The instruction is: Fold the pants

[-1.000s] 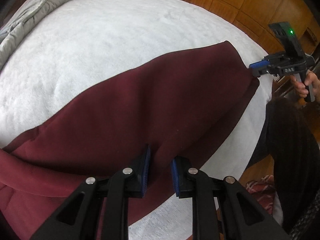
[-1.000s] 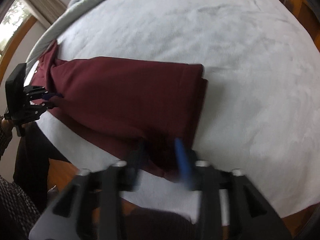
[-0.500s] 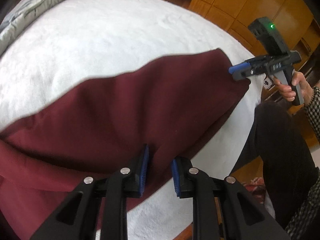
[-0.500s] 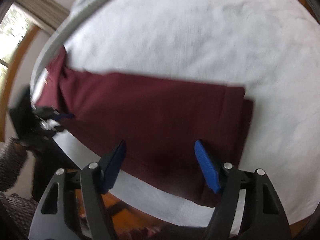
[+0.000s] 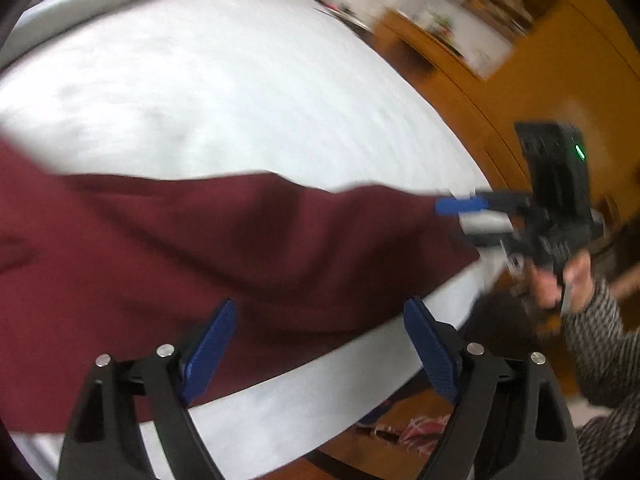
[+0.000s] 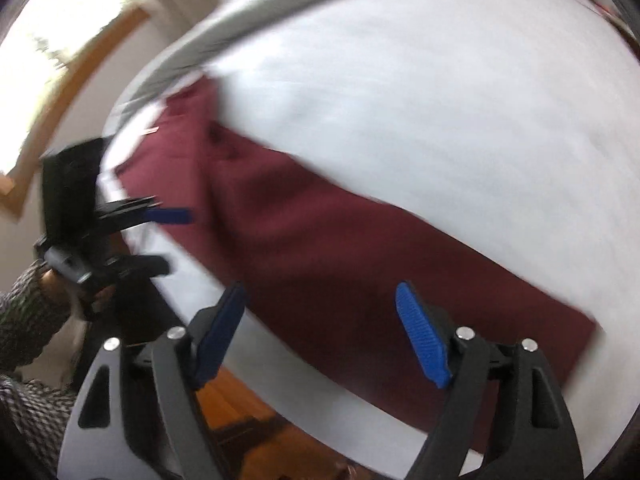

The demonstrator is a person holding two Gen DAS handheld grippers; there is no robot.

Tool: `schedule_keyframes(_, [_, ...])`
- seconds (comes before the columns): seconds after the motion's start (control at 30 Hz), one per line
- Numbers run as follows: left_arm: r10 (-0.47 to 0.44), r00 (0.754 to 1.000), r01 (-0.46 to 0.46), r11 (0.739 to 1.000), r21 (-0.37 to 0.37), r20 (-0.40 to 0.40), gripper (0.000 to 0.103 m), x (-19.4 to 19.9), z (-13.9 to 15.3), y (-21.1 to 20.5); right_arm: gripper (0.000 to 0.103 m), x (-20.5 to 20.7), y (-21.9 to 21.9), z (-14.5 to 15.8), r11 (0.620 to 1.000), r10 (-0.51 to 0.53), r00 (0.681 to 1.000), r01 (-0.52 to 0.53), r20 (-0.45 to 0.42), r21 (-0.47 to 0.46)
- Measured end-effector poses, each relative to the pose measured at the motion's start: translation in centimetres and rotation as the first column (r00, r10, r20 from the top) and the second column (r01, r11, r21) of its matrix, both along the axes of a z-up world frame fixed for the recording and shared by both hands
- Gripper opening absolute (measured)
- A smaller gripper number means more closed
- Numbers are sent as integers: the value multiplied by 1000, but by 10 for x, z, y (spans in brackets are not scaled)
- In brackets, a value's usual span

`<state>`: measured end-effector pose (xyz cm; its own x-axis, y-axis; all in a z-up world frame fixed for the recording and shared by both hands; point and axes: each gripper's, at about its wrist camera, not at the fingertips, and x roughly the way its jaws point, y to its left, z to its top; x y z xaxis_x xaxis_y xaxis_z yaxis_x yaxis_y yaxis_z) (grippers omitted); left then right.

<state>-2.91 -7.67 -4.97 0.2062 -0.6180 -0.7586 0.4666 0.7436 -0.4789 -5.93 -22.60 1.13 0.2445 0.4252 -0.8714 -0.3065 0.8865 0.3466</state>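
Note:
The dark red pants (image 5: 208, 248) lie folded lengthwise along the near edge of the white bed (image 5: 208, 92). They also show in the right wrist view (image 6: 344, 256), stretched from the waist end at upper left to the leg ends at lower right. My left gripper (image 5: 320, 336) is open and empty, just above the near edge of the pants. My right gripper (image 6: 320, 328) is open and empty above the pants' near edge. Each gripper shows in the other's view, the right one (image 5: 464, 216) at the leg end, the left one (image 6: 168, 224) near the waist end.
A grey blanket (image 6: 248, 12) lies along the far side of the bed. Wooden cabinets (image 5: 560, 64) stand beyond the bed's right end. A window (image 6: 52, 48) is at the left. The floor (image 6: 236, 404) lies below the near edge.
My left gripper opened and let go of the pants. My right gripper, open since half a second ago, has drawn back. Both views have swung and blurred.

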Motion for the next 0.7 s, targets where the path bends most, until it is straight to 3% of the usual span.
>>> schedule_keyframes(0.1, [158, 987, -157, 987, 43, -22, 87, 13, 3, 53, 80, 16, 61, -15, 991, 133, 991, -133, -9, 8])
schedule_keyframes(0.17, [283, 958, -278, 957, 88, -54, 87, 28, 2, 90, 80, 21, 89, -30, 982, 188, 982, -188, -27, -7])
schedule_keyframes(0.3, [418, 904, -407, 906, 120, -89, 87, 53, 1, 132, 80, 28, 132, -61, 966, 251, 964, -255, -83, -43])
schedule_keyframes(0.33, [440, 893, -428, 896, 121, -100, 87, 60, 1, 139, 71, 29, 139, -69, 962, 255, 963, -262, -90, -72])
schedule_keyframes(0.37, [457, 883, -444, 887, 129, -106, 87, 66, 1, 143, 49, 30, 143, -74, 960, 260, 961, -268, -97, -83])
schedule_keyframes(0.47, [464, 879, -454, 885, 106, -106, 87, 73, 5, 141, 10, 36, 148, -86, 959, 236, 965, -250, -111, -135])
schedule_keyframes(0.6, [464, 881, -454, 884, 113, -90, 87, 87, 8, 152, 10, 26, 144, -78, 968, 230, 967, -238, -109, -76])
schedule_keyframes(0.7, [501, 860, -486, 861, 149, -97, 87, 107, 6, 155, 14, 12, 159, -99, 959, 240, 964, -254, -115, -128])
